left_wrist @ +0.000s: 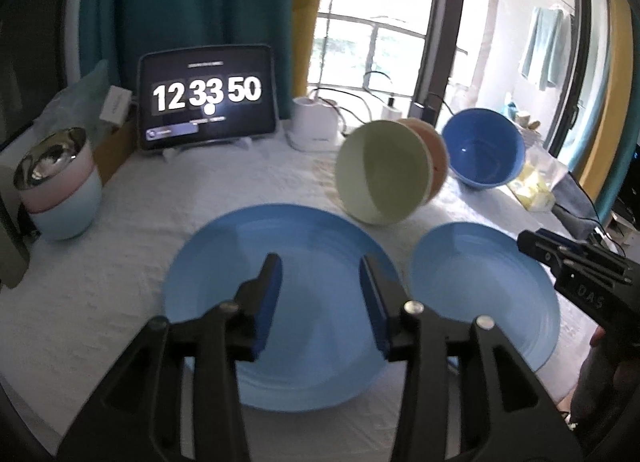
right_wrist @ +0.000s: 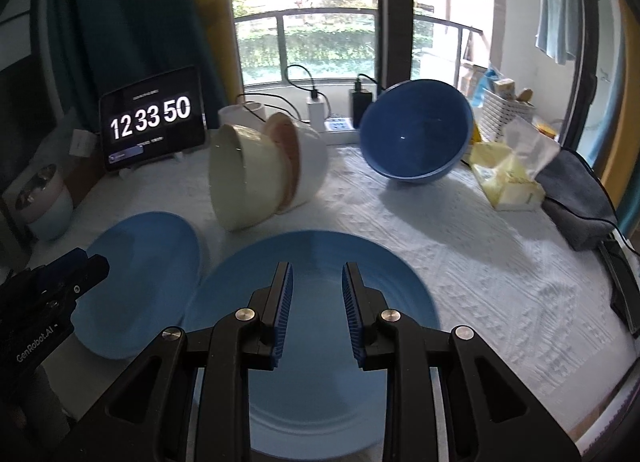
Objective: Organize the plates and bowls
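Two light-blue round plates lie flat, side by side, on a table covered with a white textured cloth [right_wrist: 460, 230]. The left gripper [left_wrist: 320, 274] hangs above the left light-blue plate [left_wrist: 280, 302], its blue-padded fingers [left_wrist: 272, 282] parted with nothing between them; the plate's centre shows through the gap, below the pads and apart from them. In the left wrist view the right gripper [left_wrist: 532, 244] enters from the right edge over the right light-blue plate [left_wrist: 480, 294].

From the right wrist view the right gripper [right_wrist: 317, 282] likewise hangs over the right light-blue plate [right_wrist: 316, 382], its ribbed blue pads [right_wrist: 285, 302] spread a little and pinching nothing; the plate lies beneath the gap, its far rim just beyond the fingertips. The left light-blue plate [right_wrist: 148, 278] lies just beside it, and the left gripper [right_wrist: 86, 262] shows at the left edge above that plate.

Behind the plates a nested set of bowls lies tipped on its side: a pale-green bowl [left_wrist: 380, 174] outermost toward the cameras, a peach-pink bowl [right_wrist: 286, 158] inside the stack, and a white bowl [right_wrist: 314, 166] at the back. A deep dark-blue bowl [right_wrist: 416, 130] stands tilted to their right, apart from them. At the far left stands a pink-and-pale-blue stack of cups with metal liners [left_wrist: 60, 186]. A tablet showing a clock [left_wrist: 208, 98] stands at the table's back edge; a yellow tissue pack [right_wrist: 508, 178] lies at the right.
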Demonstrator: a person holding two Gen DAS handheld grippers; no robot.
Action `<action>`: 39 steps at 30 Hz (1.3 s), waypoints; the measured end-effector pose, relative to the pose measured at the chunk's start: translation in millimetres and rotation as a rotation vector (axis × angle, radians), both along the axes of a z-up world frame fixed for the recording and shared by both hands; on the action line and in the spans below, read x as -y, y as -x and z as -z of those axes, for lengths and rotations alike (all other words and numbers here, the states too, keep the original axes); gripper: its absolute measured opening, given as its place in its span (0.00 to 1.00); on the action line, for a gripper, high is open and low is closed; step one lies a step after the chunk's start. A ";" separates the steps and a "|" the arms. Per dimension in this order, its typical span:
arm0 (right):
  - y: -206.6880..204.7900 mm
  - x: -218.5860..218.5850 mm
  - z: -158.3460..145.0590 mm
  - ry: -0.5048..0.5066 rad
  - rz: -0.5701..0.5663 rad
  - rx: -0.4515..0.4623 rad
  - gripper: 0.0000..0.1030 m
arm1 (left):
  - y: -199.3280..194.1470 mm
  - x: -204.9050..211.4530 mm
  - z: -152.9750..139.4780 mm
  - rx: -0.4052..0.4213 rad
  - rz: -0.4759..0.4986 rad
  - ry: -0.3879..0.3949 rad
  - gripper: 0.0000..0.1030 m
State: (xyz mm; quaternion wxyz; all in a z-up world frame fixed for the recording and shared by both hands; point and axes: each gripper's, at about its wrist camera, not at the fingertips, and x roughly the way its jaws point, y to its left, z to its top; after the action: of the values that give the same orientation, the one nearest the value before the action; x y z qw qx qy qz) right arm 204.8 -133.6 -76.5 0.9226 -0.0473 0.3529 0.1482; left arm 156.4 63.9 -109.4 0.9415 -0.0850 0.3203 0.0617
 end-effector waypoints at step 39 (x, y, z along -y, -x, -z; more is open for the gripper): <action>-34.2 -105.4 47.8 0.034 -0.165 -0.120 0.37 | -4.5 -94.5 52.7 -0.152 -0.154 0.010 0.43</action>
State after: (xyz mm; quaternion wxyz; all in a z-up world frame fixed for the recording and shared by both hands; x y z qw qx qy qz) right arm 239.0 -28.2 -124.2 0.8837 -0.0830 0.4048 0.2200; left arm 160.8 158.4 -162.0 0.9064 -0.1091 0.3837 0.1386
